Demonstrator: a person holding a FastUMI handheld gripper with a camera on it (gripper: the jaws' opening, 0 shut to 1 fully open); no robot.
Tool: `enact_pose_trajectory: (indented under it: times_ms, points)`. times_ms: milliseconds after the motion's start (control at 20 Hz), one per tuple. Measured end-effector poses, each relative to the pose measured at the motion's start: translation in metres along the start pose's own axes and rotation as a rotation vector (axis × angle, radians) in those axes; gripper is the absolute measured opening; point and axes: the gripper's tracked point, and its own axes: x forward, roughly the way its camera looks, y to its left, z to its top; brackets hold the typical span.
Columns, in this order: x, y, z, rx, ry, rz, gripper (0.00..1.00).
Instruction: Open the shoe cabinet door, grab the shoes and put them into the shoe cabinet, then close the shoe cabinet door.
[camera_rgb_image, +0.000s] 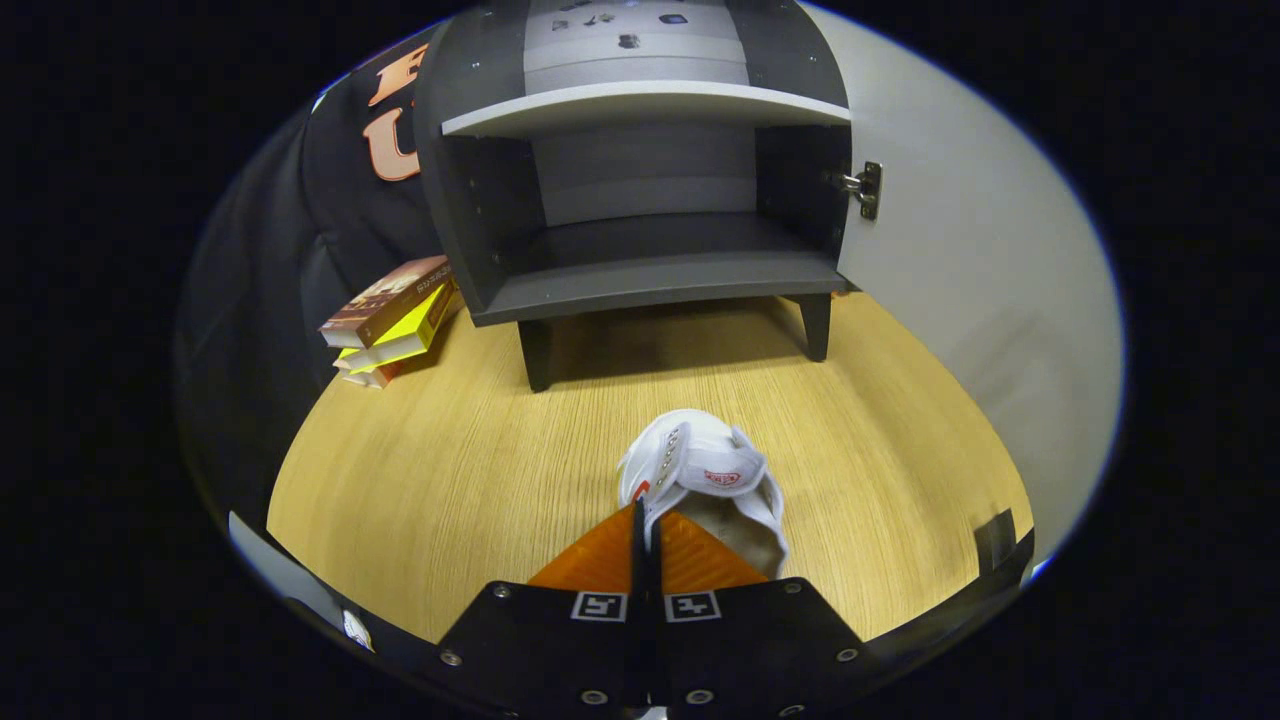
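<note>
door (990, 300) open: done | my gripper (648, 520) clamped on the collar edge of the white shoe (705, 470), fingers pressed together | shoe on or just over the wooden floor (450, 470), short of the shoe cabinet (640, 270) | left: place on lower shelf, close door

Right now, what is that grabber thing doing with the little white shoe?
A person's hand-held gripper has its fingers pinched together on the side of a white shoe, holding it over the wooden floor. Just beyond stands the shoe cabinet with its door already swung open to the right. Its shelves hold no shoes yet, so the shoe has still to go in. A few books are stacked beside the cabinet's left leg.
</note>
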Motion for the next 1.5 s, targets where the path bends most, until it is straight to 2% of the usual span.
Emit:
enact_pose_trajectory:
  times_ms: [350,700,1050,1250,1500]
  points:
    - [-0.036,-0.006,0.055,0.0,-0.109,0.005,0.0]
    - [-0.112,-0.016,0.145,-0.014,-0.293,-0.016,0.0]
    - [-0.179,-0.013,0.247,-0.086,-0.496,-0.025,0.0]
    - [-0.163,-0.006,0.307,-0.086,-0.539,0.001,0.0]
    - [-0.097,0.007,0.362,-0.1,-0.526,0.022,0.0]
